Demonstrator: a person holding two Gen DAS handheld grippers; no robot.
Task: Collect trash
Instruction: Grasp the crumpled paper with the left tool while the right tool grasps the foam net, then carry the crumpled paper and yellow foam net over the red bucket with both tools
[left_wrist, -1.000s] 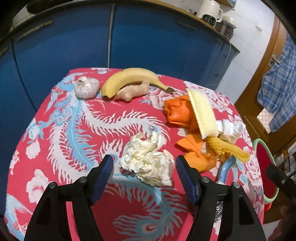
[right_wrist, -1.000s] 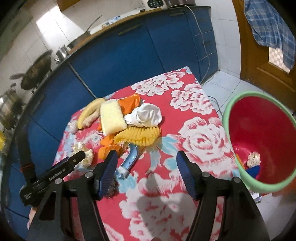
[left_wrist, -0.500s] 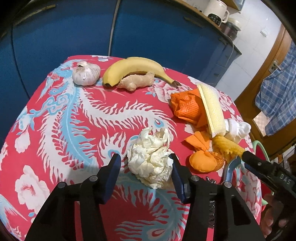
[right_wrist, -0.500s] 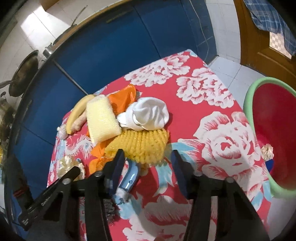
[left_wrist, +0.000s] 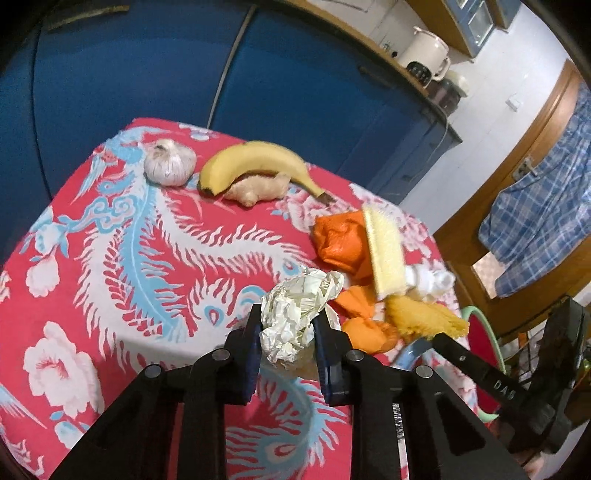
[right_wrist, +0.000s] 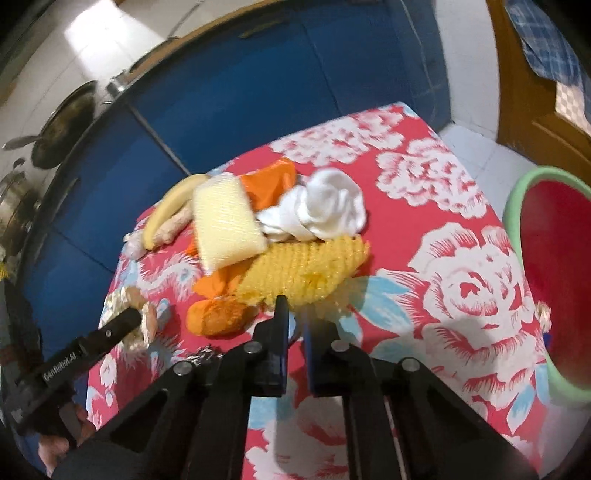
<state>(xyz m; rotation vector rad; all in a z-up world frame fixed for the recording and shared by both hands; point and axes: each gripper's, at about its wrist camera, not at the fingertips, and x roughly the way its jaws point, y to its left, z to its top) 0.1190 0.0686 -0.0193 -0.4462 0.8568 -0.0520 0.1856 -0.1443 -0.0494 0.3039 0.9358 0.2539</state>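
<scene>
A crumpled white paper ball (left_wrist: 299, 295) is pinched between the pads of my left gripper (left_wrist: 287, 314), which is shut on it just above the red flowered tablecloth (left_wrist: 147, 258). From the right wrist view the same paper (right_wrist: 147, 317) shows at the left gripper's fingertips (right_wrist: 125, 321). My right gripper (right_wrist: 293, 314) is shut, its tips at the fringe of a yellow knitted cloth (right_wrist: 306, 266). I cannot tell whether anything is caught between them. A red bin with a green rim (right_wrist: 517, 206) stands off the table's right side.
A banana (left_wrist: 255, 162), ginger (left_wrist: 258, 186) and garlic (left_wrist: 169, 164) lie at the far edge. Orange cloth (left_wrist: 340, 240), a pale sponge (left_wrist: 384, 251), a white cloth (right_wrist: 325, 206) and steel wool (right_wrist: 203, 354) crowd the middle. Blue cabinets (left_wrist: 295, 92) stand behind.
Both pairs of jaws have closed. The left ones came together on the paper ball. The right gripper moved forward and down to the yellow cloth's edge.
</scene>
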